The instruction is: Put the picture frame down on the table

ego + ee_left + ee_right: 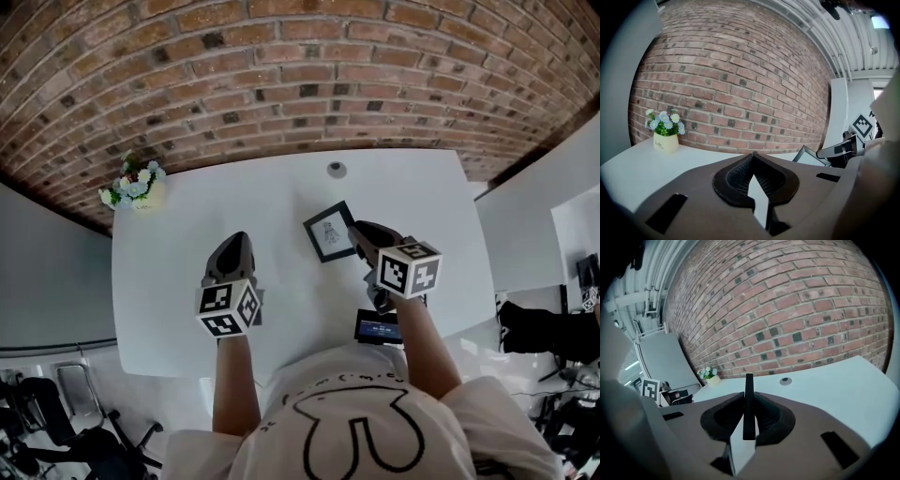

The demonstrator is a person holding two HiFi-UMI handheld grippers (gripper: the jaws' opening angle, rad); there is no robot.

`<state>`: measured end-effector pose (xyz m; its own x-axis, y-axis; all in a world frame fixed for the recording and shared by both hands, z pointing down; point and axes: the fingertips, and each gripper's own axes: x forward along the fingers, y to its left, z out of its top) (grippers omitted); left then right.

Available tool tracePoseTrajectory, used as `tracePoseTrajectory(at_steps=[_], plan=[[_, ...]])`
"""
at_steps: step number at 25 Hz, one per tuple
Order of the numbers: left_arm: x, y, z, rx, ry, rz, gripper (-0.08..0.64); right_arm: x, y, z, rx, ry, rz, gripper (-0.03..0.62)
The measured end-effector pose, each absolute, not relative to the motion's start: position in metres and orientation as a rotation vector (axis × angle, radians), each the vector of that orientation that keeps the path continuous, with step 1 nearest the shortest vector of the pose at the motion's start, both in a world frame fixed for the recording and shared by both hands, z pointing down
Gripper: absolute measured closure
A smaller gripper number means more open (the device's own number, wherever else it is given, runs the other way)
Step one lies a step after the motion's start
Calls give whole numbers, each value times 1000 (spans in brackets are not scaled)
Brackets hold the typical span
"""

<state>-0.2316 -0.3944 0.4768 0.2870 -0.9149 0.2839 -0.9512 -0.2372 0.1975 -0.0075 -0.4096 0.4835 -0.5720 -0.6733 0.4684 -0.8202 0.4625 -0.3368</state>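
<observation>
Pinching the picture frame point(328, 232) by one edge, the right gripper point(358, 232) is holding it tilted over the table point(422, 197). The left gripper point(234, 246) is idling nearby, jaws pressed together and empty. Risk: with so thin an edge grip, the frame may pivot or slip and drop hard.

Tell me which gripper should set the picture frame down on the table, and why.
Right. The right gripper grips the picture frame by its edge above the table; the left gripper is shut, empty, apart from it.
</observation>
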Motion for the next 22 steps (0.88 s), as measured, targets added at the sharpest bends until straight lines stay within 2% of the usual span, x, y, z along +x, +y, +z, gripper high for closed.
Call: tracePoseTrajectory(at_steps=[18, 22], plan=[[-236, -411, 508, 2166, -1657, 223, 548, -2, -438, 528, 1315, -2342, 989, 528], [-237, -414, 514, 2156, -1651, 231, 548, 1, -440, 543, 1333, -2336, 1122, 528]])
